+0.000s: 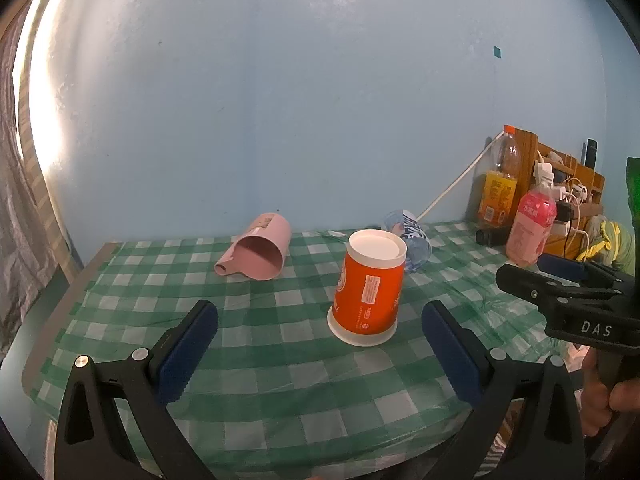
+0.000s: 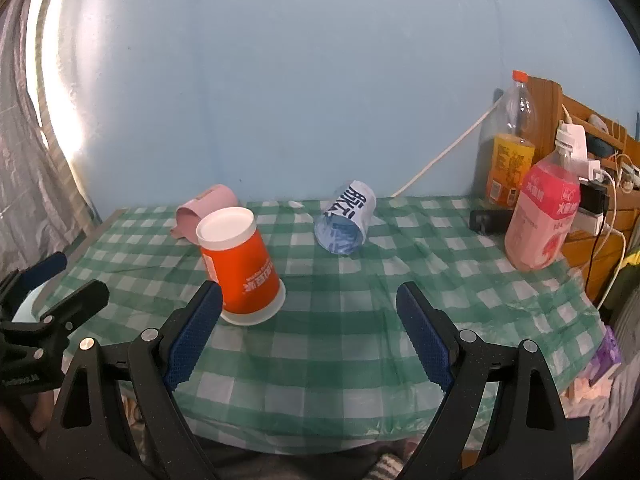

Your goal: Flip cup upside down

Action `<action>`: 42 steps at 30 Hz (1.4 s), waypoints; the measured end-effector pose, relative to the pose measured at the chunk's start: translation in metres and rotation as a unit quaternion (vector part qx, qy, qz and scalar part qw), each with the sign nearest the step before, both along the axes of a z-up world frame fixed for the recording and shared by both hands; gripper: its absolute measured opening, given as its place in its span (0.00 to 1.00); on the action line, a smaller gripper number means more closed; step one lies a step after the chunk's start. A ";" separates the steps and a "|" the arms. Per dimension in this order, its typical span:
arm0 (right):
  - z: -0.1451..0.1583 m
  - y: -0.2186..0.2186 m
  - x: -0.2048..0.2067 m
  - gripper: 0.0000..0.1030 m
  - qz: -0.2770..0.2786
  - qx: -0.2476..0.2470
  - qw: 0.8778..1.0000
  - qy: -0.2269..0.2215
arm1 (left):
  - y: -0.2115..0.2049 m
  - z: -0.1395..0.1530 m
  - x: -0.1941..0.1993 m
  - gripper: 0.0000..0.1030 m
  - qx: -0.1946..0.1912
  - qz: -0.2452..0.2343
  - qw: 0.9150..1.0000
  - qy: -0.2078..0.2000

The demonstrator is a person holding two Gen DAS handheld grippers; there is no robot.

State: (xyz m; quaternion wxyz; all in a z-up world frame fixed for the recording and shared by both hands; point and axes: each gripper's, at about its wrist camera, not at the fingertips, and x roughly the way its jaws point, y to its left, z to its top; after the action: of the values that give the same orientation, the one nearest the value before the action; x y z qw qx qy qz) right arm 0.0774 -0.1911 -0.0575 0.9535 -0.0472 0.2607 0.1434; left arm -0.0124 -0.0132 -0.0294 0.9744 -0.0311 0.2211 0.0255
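An orange cup (image 1: 368, 288) stands upside down on the green checked tablecloth (image 1: 280, 360), white base up; it also shows in the right wrist view (image 2: 244, 268). A pink mug (image 1: 260, 254) lies on its side behind it to the left, partly hidden in the right wrist view (image 2: 204, 208). A clear blue cup (image 2: 346, 222) lies on its side behind the orange cup (image 1: 410, 242). My left gripper (image 1: 320, 316) is open and empty, just in front of the orange cup. My right gripper (image 2: 310, 294) is open and empty, with the orange cup by its left finger.
An orange-label bottle (image 2: 508, 148) and a pink bottle (image 2: 540, 212) stand at the back right, by a small black object (image 2: 488, 222). A wooden rack with chargers and cables (image 2: 592, 184) is beyond them. The blue wall (image 2: 320, 80) is behind the table.
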 end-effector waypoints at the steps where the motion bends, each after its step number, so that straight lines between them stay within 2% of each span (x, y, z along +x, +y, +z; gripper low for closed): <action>1: 0.000 0.000 0.001 0.85 -0.001 0.000 1.000 0.001 | 0.000 0.000 0.000 1.00 0.001 0.000 1.000 0.000; 42: -0.006 0.005 0.004 0.85 -0.002 -0.001 1.000 0.010 | -0.005 -0.002 0.003 1.00 0.009 -0.008 1.000 0.012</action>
State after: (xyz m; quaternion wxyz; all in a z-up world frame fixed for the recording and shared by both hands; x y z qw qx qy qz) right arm 0.0809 -0.1861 -0.0639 0.9511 -0.0464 0.2706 0.1414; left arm -0.0091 -0.0181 -0.0317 0.9721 -0.0198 0.2327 0.0200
